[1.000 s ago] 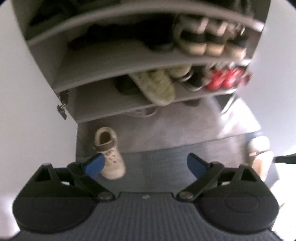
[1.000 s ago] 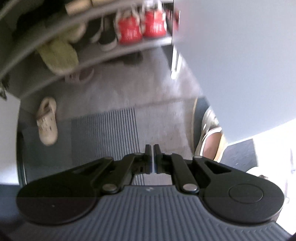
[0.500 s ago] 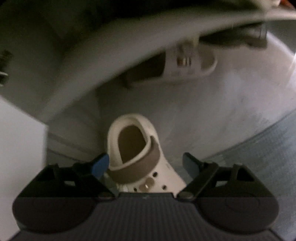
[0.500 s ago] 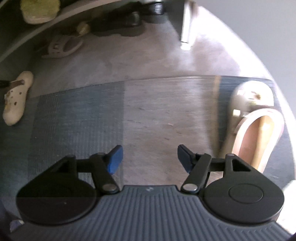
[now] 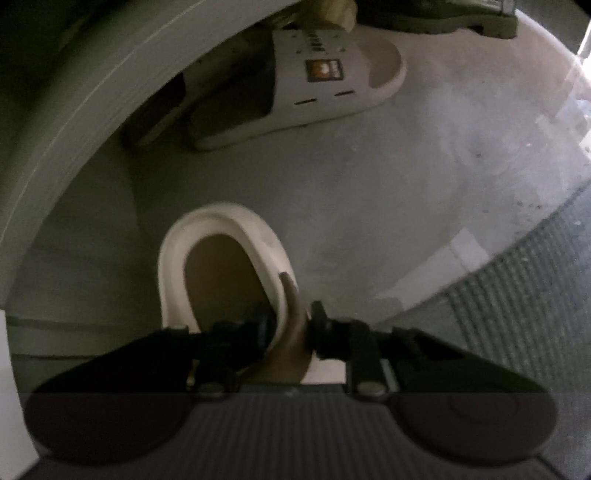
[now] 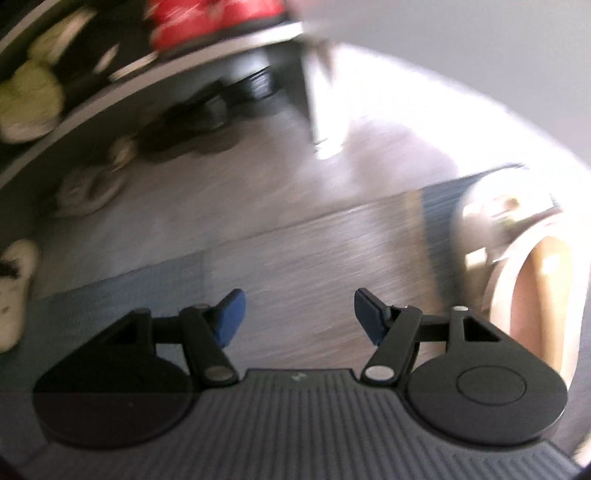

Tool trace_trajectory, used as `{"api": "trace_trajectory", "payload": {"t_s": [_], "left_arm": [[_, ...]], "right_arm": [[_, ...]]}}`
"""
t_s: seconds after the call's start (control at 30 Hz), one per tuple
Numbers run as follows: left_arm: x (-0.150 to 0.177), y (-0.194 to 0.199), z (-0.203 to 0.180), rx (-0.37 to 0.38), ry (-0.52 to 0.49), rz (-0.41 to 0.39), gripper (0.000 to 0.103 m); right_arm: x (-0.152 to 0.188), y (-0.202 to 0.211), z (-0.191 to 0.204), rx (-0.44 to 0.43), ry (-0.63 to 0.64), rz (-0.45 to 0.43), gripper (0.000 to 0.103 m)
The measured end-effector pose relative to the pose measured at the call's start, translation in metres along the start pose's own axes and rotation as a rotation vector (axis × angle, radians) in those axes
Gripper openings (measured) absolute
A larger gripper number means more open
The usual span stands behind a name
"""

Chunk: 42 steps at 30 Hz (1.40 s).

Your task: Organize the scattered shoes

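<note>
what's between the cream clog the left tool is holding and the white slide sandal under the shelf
Nothing: in the left wrist view only bare grey floor separates the cream clog, pinched at its side wall by the left tool, from the white slide sandal.

Cream clog [image 5: 221, 229], tan strap [image 5: 291, 332]; white slide [image 5: 314, 92]; red shoes [image 6: 214, 22].
</note>
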State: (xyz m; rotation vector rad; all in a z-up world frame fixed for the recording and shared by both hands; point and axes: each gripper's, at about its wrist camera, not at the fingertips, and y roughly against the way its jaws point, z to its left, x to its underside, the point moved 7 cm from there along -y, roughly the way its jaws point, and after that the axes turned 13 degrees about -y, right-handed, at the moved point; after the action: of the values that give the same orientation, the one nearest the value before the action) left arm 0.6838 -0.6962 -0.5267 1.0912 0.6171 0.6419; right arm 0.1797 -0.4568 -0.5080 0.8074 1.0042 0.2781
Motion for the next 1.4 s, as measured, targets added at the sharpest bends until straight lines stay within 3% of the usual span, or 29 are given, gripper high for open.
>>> {"api": "trace_trajectory", "payload": {"t_s": [0.07, 0.23, 0.4, 0.6, 0.73, 0.77, 0.8, 0.93, 1.03, 1.13, 1.33, 1.4], "left_arm": [[-0.002, 0.011, -0.010, 0.025, 0.021, 0.006, 0.021], [-0.012, 0.029, -0.045, 0.069, -0.018, 0.002, 0.019], [-0.031, 0.042, -0.055, 0.121, 0.020, -0.031, 0.016], [-0.040, 0.053, -0.072, 0.210, 0.044, 0.010, 0.016], [-0.033, 0.062, -0.101, 0.204, -0.021, 0.015, 0.014], [-0.032, 0.064, -0.109, 0.212, -0.019, 0.018, 0.014], [-0.033, 0.067, -0.115, 0.215, -0.020, 0.016, 0.014], [-0.040, 0.079, -0.139, 0.205, -0.019, -0.009, 0.015], [-0.048, 0.082, -0.143, 0.188, -0.021, -0.029, 0.016], [-0.056, 0.075, -0.144, 0.168, -0.009, -0.038, 0.016], [-0.064, 0.057, -0.134, 0.158, 0.047, -0.037, 0.017], [-0.064, 0.054, -0.129, 0.160, 0.062, -0.042, 0.017]], "right_arm": [[-0.017, 0.010, -0.031, 0.111, -0.099, -0.048, 0.068], [-0.031, -0.004, -0.066, 0.196, -0.153, -0.063, 0.068], [-0.039, -0.030, -0.076, 0.200, -0.159, -0.086, 0.068], [-0.050, -0.059, -0.081, 0.245, -0.189, -0.125, 0.067], [-0.056, -0.065, -0.082, 0.286, -0.146, -0.169, 0.055], [-0.056, -0.066, -0.083, 0.286, -0.149, -0.174, 0.041], [-0.055, -0.067, -0.084, 0.284, -0.152, -0.180, 0.035], [-0.054, -0.065, -0.081, 0.228, -0.131, -0.179, 0.026], [-0.047, -0.061, -0.064, 0.213, -0.037, -0.154, 0.024], [-0.032, -0.049, -0.036, 0.139, 0.064, -0.132, 0.024], [-0.003, -0.015, 0.028, -0.079, 0.303, -0.048, 0.024], [0.003, -0.003, 0.062, -0.207, 0.464, -0.001, 0.024]]}}
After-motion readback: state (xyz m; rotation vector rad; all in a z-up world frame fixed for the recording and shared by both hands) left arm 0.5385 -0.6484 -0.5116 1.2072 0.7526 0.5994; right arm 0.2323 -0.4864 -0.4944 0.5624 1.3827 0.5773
